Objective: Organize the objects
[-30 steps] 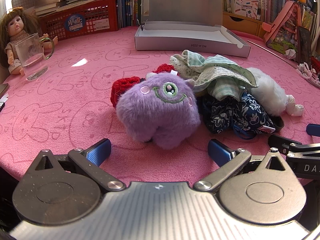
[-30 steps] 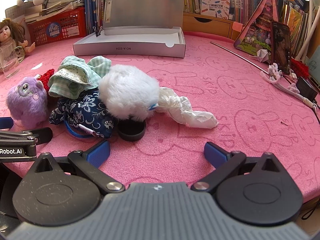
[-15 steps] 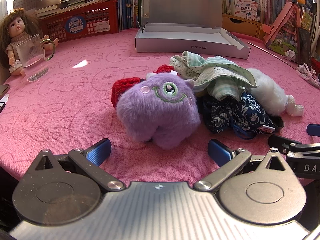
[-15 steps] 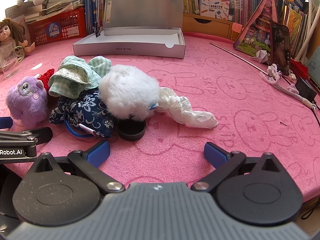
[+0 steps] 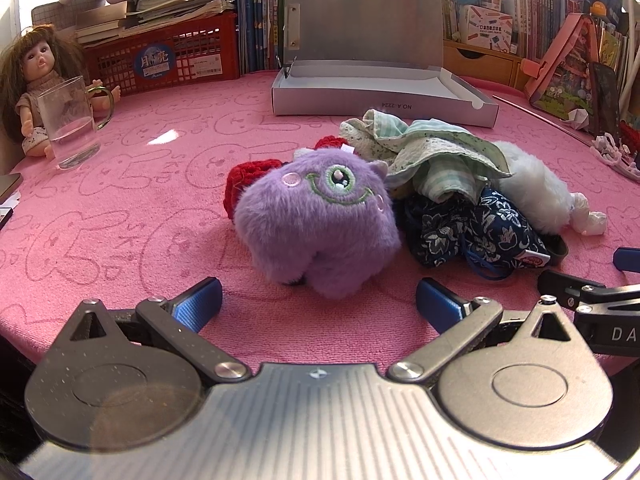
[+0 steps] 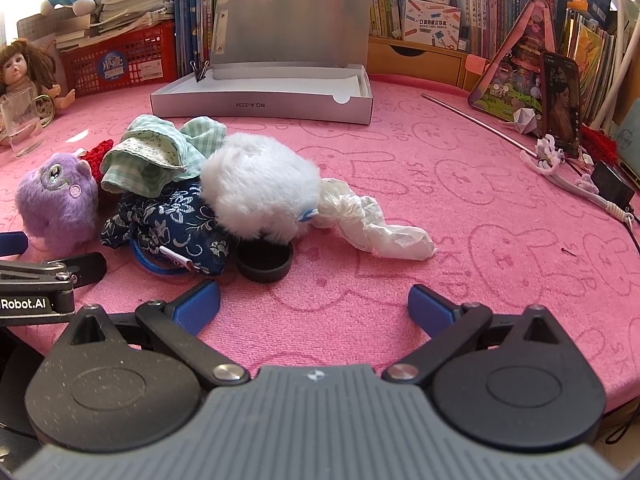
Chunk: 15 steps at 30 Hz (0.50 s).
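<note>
A pile lies on the pink cloth: a purple one-eyed plush (image 5: 320, 220) (image 6: 56, 196), a red knit piece (image 5: 246, 176), a green checked cloth (image 5: 436, 152) (image 6: 160, 152), a navy floral pouch (image 5: 472, 228) (image 6: 172, 224), a white fluffy plush (image 6: 256, 188) (image 5: 532, 188), a crumpled white bag (image 6: 372, 224) and a black round lid (image 6: 264, 260). An open grey box (image 5: 380, 96) (image 6: 264, 96) stands behind the pile. My left gripper (image 5: 318, 304) is open just in front of the purple plush. My right gripper (image 6: 314, 308) is open in front of the lid and bag.
A glass mug (image 5: 70, 128) and a doll (image 5: 36, 76) stand at the far left. A red basket (image 5: 168, 60) with books and shelves of books line the back. A phone (image 6: 560, 104), cords (image 6: 572, 184) and a pink stand (image 6: 516, 76) sit at the right.
</note>
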Each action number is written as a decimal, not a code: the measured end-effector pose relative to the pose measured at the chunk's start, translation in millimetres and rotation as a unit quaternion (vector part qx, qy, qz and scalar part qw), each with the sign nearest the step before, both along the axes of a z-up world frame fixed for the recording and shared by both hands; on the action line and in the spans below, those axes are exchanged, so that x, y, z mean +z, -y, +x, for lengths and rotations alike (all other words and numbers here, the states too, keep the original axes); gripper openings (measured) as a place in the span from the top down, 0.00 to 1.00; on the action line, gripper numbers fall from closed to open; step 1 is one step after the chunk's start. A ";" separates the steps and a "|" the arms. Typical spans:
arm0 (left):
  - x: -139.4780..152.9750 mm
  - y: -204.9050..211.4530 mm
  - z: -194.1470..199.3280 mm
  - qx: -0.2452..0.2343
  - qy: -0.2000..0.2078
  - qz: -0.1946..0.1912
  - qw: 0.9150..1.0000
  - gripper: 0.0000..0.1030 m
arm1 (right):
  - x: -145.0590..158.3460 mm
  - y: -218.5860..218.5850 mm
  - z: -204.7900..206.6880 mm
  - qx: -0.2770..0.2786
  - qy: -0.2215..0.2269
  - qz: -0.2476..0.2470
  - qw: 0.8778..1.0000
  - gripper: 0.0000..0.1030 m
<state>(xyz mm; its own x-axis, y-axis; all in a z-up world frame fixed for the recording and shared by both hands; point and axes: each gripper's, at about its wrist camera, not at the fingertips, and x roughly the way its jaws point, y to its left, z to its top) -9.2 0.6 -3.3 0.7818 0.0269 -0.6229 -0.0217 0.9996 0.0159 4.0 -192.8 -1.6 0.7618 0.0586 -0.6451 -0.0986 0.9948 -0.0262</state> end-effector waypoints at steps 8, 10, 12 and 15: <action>-0.5 -1.4 -1.6 -0.004 0.010 -0.003 1.000 0.00 | -4.1 3.7 -2.7 0.011 0.023 0.006 1.000 0.00; -0.2 -2.6 -2.0 -0.003 0.011 -0.007 1.000 0.00 | -4.6 3.8 -3.3 0.010 0.027 0.007 1.000 0.00; 0.8 -4.2 -1.8 -0.001 0.013 -0.011 1.000 0.00 | -4.6 4.0 -3.7 0.010 0.029 0.007 0.999 0.00; 5.7 -10.2 -2.1 0.006 0.025 -0.018 0.999 0.00 | -3.6 4.3 -2.8 0.013 0.027 0.007 1.000 0.00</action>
